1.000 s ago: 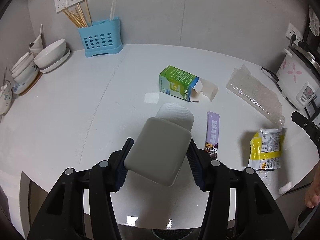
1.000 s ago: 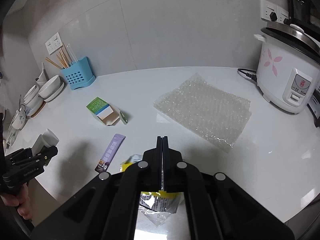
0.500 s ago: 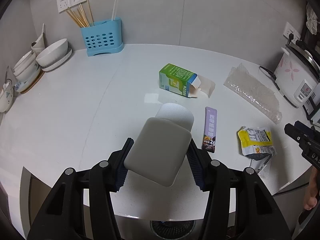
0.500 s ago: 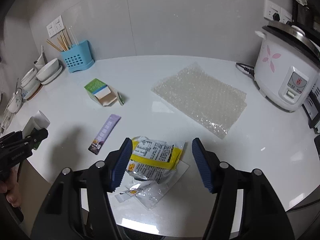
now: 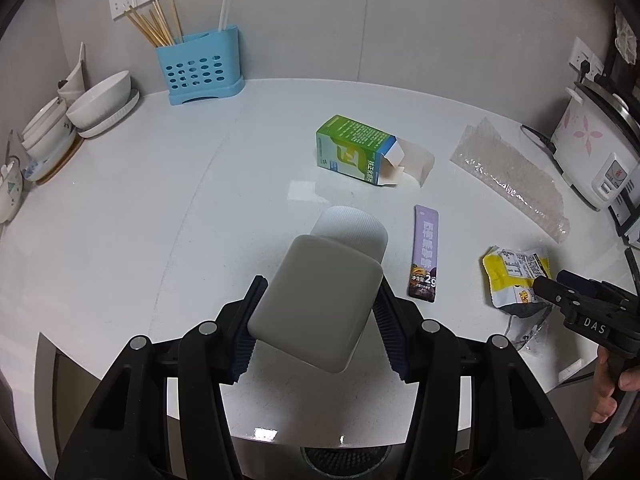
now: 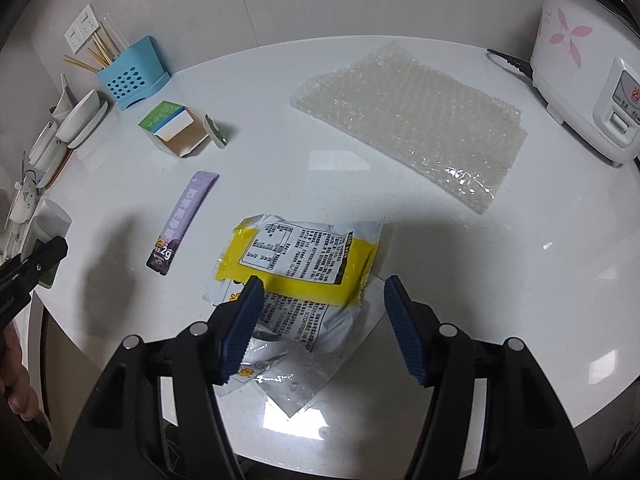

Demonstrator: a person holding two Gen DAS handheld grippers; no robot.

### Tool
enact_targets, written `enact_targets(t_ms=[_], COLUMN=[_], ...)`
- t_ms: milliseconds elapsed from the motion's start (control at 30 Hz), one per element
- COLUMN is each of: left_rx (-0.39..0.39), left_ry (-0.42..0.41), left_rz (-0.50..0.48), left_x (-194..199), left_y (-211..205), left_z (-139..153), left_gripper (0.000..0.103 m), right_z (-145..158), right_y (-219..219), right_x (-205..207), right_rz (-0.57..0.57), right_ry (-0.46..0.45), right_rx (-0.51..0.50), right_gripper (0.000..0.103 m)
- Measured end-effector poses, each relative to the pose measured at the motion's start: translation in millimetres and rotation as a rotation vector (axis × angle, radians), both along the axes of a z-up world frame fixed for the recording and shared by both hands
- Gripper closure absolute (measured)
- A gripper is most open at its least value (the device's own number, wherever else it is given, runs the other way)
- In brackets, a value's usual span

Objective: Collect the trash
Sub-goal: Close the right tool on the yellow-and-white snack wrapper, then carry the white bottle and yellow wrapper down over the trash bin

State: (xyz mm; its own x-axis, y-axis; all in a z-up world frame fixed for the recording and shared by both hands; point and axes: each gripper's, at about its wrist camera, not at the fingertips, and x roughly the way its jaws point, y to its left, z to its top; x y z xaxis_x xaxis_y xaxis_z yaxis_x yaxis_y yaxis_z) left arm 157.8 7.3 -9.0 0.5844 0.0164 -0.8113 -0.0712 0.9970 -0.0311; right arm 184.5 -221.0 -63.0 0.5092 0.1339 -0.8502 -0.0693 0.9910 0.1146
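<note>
Now the left gripper [image 5: 318,308] clamps a grey bottle [image 5: 316,306] with a white ribbed cap, tilted over the white counter [image 5: 160,200]. At its 3 o'clock, the right gripper [image 6: 322,326] has just been opening; its blue pads straddle a crumpled yellow wrapper [image 6: 298,260] without pressing it. A purple sachet [image 6: 182,222] lies at the wrapper's 9 o'clock, a green carton [image 6: 172,130] at 11, bubble wrap [image 6: 412,120] at 1.

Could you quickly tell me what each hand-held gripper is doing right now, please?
Left hand-held gripper: shut on the white bottle.
Right hand-held gripper: open, jaws either side of the yellow wrapper, not gripping it.
</note>
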Motion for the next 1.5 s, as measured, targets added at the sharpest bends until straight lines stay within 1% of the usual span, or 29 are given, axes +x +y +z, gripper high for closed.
enact_targets(t_ms=[33, 67, 100, 167, 267, 367, 567, 1000, 1233, 1500], left_rx=[-0.001, 0.000, -0.001, -0.002, -0.005, -0.006, -0.007, -0.010, -0.017, -0.023], left_ry=[0.001, 0.006, 0.009, 0.013, 0.017, 0.021, 0.022, 0.008, -0.007, -0.026], left_rz=[0.001, 0.001, 0.001, 0.004, 0.006, 0.006, 0.009, 0.004, -0.001, -0.021], left_x=[0.7, 1.5, 2.4, 3.7, 5.2, 5.8, 5.0, -6.4, -20.0, -43.3], left_y=[0.5, 0.9, 1.5, 2.8, 3.7, 4.1, 4.8, -2.6, -10.2, -22.5], left_z=[-1.1, -2.3, -3.6, -5.4, -7.6, -9.7, -9.3, 2.8, 13.8, 24.1], left_gripper=[0.051, 0.051, 0.051, 0.051, 0.051, 0.051, 0.051, 0.051, 0.051, 0.051], right_z=[-1.7, -3.5, -5.3, -8.7, -10.1, -8.7, 2.4, 42.5, 62.3, 78.8], right_y=[0.2, 0.5, 0.8, 0.7, -1.3, -4.5, -12.0, -22.2, -20.7, -19.9], right_x=[1.6, 3.5, 5.1, 7.2, 8.7, 9.1, 6.5, -15.1, -35.9, -63.6], right_rz=[-0.001, -0.003, -0.005, -0.010, -0.015, -0.024, -0.050, -0.077, -0.063, -0.044], right_ry=[0.004, 0.010, 0.018, 0.028, 0.024, 0.016, -0.037, -0.178, -0.236, -0.278], right_rx=[0.000, 0.000, -0.001, -0.008, -0.007, 0.005, 0.023, 0.036, 0.027, 0.032], right_gripper=[0.047, 0.055, 0.060, 0.077, 0.090, 0.095, 0.098, 0.098, 0.099, 0.099])
